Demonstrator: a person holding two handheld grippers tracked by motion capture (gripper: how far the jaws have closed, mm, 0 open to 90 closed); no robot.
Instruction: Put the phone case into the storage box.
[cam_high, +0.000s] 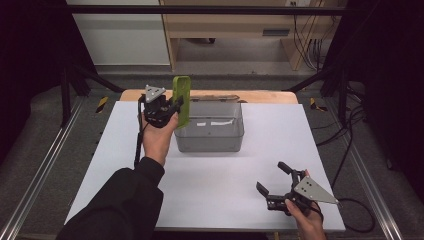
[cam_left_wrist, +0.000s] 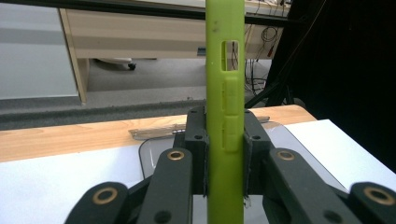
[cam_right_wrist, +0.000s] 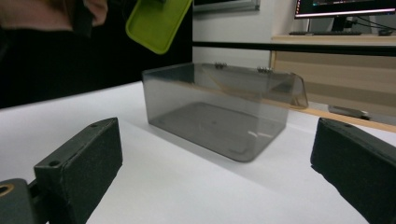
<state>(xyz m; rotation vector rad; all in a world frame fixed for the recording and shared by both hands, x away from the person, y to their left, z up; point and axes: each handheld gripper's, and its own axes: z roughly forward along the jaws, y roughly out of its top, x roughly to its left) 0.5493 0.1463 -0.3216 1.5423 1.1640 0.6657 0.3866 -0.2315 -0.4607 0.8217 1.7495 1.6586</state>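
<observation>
My left gripper (cam_high: 176, 107) is shut on a green phone case (cam_high: 182, 98), held upright and edge-on above the left rim of a clear grey plastic box (cam_high: 210, 142). In the left gripper view the green phone case (cam_left_wrist: 226, 107) stands vertically, clamped between the two jaw pads. My right gripper (cam_high: 272, 177) rests open near the table's front right, nothing between its jaws. From the right gripper view the clear box (cam_right_wrist: 219, 112) sits empty ahead with its lid tilted back, and the green phone case (cam_right_wrist: 156, 21) hangs at the upper left.
A white sheet (cam_high: 215, 200) covers the table, with a strip of wooden tabletop (cam_high: 260, 95) behind the box. Black frame posts (cam_high: 65, 90) stand at both sides. A wooden desk (cam_high: 240, 30) stands farther back.
</observation>
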